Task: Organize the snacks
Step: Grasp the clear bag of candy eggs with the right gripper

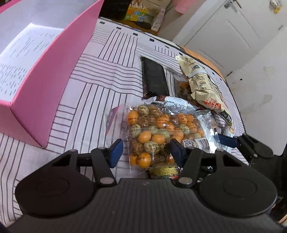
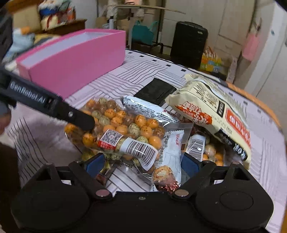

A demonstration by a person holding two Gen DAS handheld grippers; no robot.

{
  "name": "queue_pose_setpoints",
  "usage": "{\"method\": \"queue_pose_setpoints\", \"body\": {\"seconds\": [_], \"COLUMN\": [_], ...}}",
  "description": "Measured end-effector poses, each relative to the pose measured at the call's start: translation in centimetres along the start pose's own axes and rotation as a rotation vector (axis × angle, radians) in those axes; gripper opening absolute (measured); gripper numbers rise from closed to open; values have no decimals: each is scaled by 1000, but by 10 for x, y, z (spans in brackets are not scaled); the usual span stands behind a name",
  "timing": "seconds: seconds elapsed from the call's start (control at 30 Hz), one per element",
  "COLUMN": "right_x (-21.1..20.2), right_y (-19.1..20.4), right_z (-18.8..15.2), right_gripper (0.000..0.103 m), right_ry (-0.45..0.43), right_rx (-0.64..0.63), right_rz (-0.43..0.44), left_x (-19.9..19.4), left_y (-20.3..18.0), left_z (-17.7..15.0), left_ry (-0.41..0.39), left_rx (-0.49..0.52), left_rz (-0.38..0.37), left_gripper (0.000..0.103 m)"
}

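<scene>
A clear bag of orange and speckled round snacks point(image 1: 152, 129) lies on the striped cloth; it also shows in the right wrist view point(image 2: 123, 129). My left gripper point(image 1: 146, 152) is open with its blue pads on either side of the bag's near end. My right gripper point(image 2: 141, 163) is open over the barcode end of that bag and a white pastry packet point(image 2: 168, 159). A cream noodle bag point(image 1: 202, 84) point(image 2: 213, 111) leans on the pile. A black flat packet point(image 1: 155, 77) point(image 2: 156, 90) lies behind. The open pink box point(image 1: 41, 75) point(image 2: 77, 61) stands to the left.
The striped cloth point(image 1: 100, 75) covers a table with an orange edge point(image 2: 260, 102). A black suitcase point(image 2: 188, 43) and a colourful box point(image 1: 137, 13) stand beyond the table. A white door point(image 1: 224, 34) is at the right. My left gripper's arm point(image 2: 46, 104) crosses the right view.
</scene>
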State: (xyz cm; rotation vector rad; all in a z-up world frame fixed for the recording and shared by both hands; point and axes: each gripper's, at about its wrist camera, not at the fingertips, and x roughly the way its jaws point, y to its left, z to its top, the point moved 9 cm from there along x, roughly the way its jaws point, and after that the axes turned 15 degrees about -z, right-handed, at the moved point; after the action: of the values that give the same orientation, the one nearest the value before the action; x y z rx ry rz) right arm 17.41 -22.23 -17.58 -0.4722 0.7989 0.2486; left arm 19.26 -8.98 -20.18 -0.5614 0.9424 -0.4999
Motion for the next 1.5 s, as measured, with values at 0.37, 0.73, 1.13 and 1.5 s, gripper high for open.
{"method": "queue_pose_setpoints", "body": {"seconds": [0.37, 0.73, 1.13, 1.5], "right_x": [-4, 12, 17, 19], "right_y": [7, 27, 13, 21], "right_z": [2, 9, 2, 12], "right_gripper": [94, 103, 103, 103], "right_ry": [-18, -19, 3, 54], "right_rx": [-128, -124, 66, 140], "right_rz": [-30, 65, 203, 174], "left_x": [-2, -1, 1, 6], "left_y": [6, -1, 8, 0], "left_z": [-3, 3, 7, 6], "left_ry": [-13, -28, -12, -16], "left_rx": [6, 75, 43, 56], "left_rz": [-31, -20, -44, -46], "left_gripper": [56, 50, 51, 53]}}
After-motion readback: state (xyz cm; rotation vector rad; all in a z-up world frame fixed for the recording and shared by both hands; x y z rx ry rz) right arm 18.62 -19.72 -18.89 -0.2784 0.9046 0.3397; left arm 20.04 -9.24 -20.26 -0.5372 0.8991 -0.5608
